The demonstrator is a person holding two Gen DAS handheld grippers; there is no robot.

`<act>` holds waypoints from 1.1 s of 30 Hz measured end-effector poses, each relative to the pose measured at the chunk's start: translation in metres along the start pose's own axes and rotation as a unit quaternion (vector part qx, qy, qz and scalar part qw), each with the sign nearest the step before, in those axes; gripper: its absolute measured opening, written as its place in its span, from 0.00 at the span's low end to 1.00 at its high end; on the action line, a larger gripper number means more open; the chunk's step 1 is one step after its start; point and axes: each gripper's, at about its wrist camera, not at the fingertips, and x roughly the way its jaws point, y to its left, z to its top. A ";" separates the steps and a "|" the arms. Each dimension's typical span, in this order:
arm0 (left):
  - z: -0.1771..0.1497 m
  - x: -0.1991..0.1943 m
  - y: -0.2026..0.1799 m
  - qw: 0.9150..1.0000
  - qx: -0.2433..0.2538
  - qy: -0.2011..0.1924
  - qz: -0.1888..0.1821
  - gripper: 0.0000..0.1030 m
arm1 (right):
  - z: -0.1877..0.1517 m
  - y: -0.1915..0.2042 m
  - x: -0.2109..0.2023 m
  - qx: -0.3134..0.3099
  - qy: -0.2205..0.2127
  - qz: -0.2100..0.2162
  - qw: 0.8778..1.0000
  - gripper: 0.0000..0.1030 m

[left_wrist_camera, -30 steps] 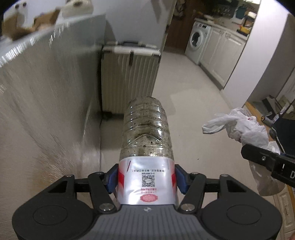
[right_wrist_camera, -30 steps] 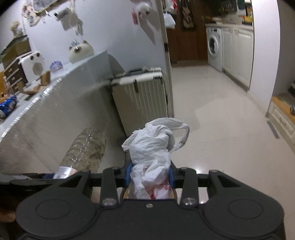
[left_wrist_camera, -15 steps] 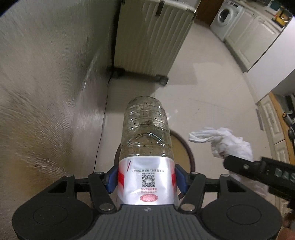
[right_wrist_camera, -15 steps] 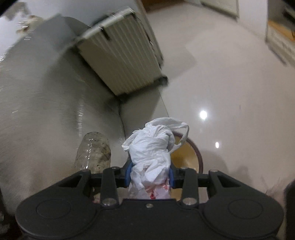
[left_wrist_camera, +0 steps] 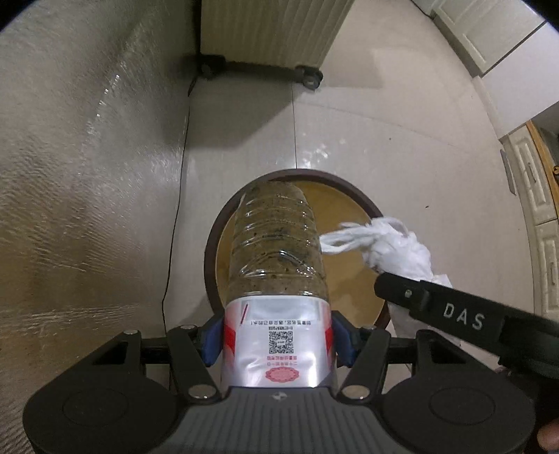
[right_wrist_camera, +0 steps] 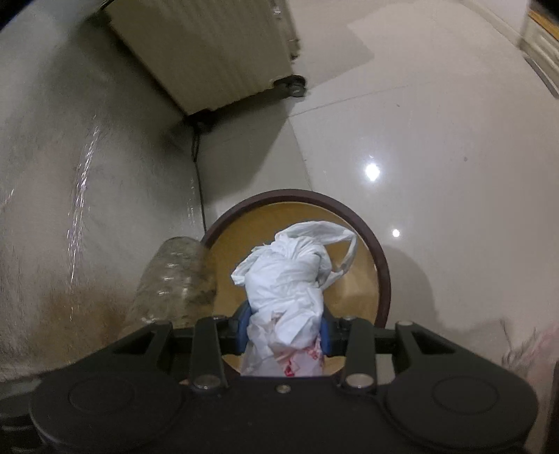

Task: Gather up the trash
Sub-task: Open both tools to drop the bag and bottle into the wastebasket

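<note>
My left gripper (left_wrist_camera: 277,337) is shut on a dirty clear plastic bottle (left_wrist_camera: 276,244) with a silver and red label, its blue pads pressing the label on both sides. The bottle hangs over a round bin (left_wrist_camera: 360,199) with a dark brown rim and a tan inside, standing on the floor. My right gripper (right_wrist_camera: 284,333) is shut on a crumpled white plastic bag (right_wrist_camera: 290,276), also above the bin (right_wrist_camera: 382,265). In the left wrist view the bag (left_wrist_camera: 394,246) and the right gripper's black finger (left_wrist_camera: 436,300) hang at the right. The bottle (right_wrist_camera: 178,279) shows left of the bag in the right wrist view.
A ribbed cream suitcase on wheels (left_wrist_camera: 269,31) stands behind the bin against a pale curved wall (left_wrist_camera: 80,174). A thin dark cable (left_wrist_camera: 174,223) runs down along the wall's foot. White cabinets (left_wrist_camera: 538,195) line the right side. Glossy tiled floor (right_wrist_camera: 436,157) spreads to the right.
Both grippers have dropped and tipped steeply downward with their loads. The tabletop and far room have left view; the bin now lies straight under the bottle and bag.
</note>
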 end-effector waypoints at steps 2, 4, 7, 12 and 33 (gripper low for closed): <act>0.003 0.007 0.001 1.000 0.000 0.008 0.007 0.60 | 0.000 0.000 0.002 -0.012 0.003 0.005 1.000 0.37; 0.005 0.016 0.003 1.000 -0.002 0.017 0.014 0.60 | 0.003 0.002 0.005 -0.026 0.005 0.002 1.000 0.37; 0.007 0.025 0.005 0.999 -0.002 0.025 0.020 0.60 | 0.009 0.001 0.013 -0.035 0.007 0.003 0.999 0.37; 0.006 0.034 0.000 0.999 0.011 0.032 0.024 0.60 | 0.014 -0.005 0.018 -0.023 0.006 0.006 1.000 0.37; 0.008 0.031 -0.004 1.000 0.014 -0.015 -0.008 0.88 | 0.019 -0.019 0.002 -0.005 -0.028 -0.010 1.000 0.61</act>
